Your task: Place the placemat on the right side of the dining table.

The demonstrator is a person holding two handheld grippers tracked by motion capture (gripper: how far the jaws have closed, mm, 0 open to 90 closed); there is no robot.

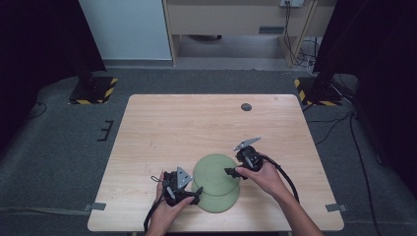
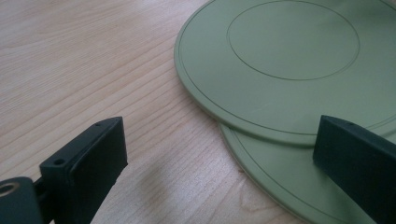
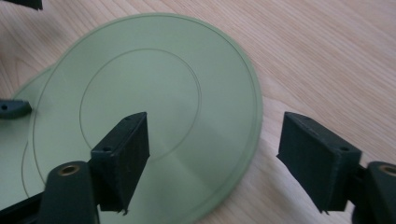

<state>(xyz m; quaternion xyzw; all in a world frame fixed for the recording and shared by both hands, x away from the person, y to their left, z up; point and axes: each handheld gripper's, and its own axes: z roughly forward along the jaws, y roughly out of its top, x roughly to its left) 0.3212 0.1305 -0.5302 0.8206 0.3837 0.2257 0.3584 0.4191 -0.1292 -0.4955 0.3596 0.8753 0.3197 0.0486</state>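
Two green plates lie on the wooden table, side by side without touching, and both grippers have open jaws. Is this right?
Not quite. The plates overlap: the upper plate rests partly on the lower plate, as the left gripper view shows. The rest holds: they are green, on the wooden table, and the left gripper and right gripper have open jaws.

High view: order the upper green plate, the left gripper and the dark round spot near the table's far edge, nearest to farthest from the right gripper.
1. Upper plate: right beside the right gripper, at its fingers, toward the table's middle.
2. Left gripper: across the plates, at the near left.
3. Dark round spot: by the table's far edge, well beyond.
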